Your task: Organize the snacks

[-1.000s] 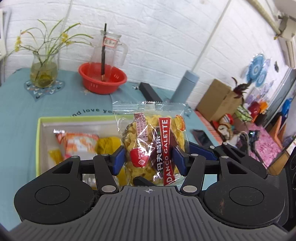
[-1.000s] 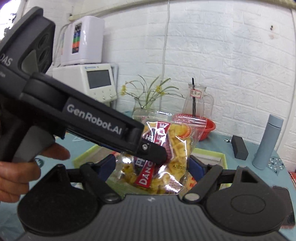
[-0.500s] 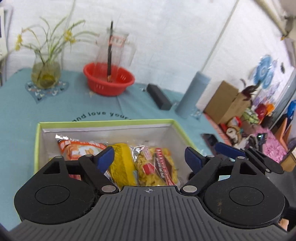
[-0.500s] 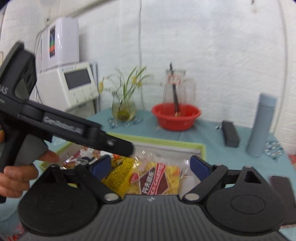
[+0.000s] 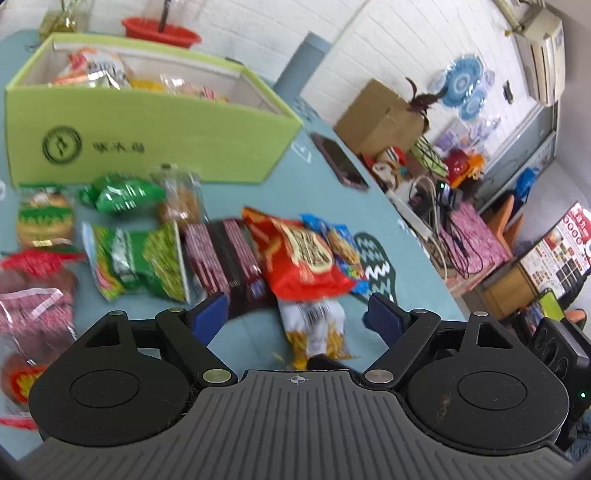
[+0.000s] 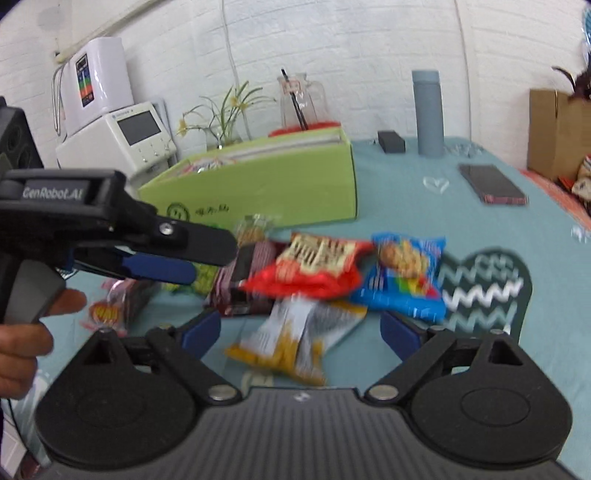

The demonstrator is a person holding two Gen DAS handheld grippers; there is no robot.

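A green box (image 5: 155, 125) holding several snack packs stands at the back left; it also shows in the right wrist view (image 6: 280, 181). Loose snacks lie on the teal tablecloth in front of it: a red chip bag (image 5: 303, 258), a blue pack (image 5: 340, 243), a white and yellow pack (image 5: 317, 332), dark red packs (image 5: 225, 258) and green packs (image 5: 136, 258). My left gripper (image 5: 299, 317) is open and empty, low over the white and yellow pack. My right gripper (image 6: 299, 332) is open and empty over the same pack (image 6: 295, 343). The left gripper shows at the left in the right wrist view (image 6: 155, 254).
A dark phone (image 5: 340, 162) lies right of the box. A grey bottle (image 6: 428, 114), a red basin (image 5: 159, 31), a glass jug (image 6: 299, 99) and a flower vase (image 6: 225, 125) stand behind. A cardboard box (image 5: 380, 114) and clutter lie beyond the table's right edge.
My left gripper opened and dropped the clear galette pack into the box. Both grippers then pulled back and down to the loose snacks in front of the box.
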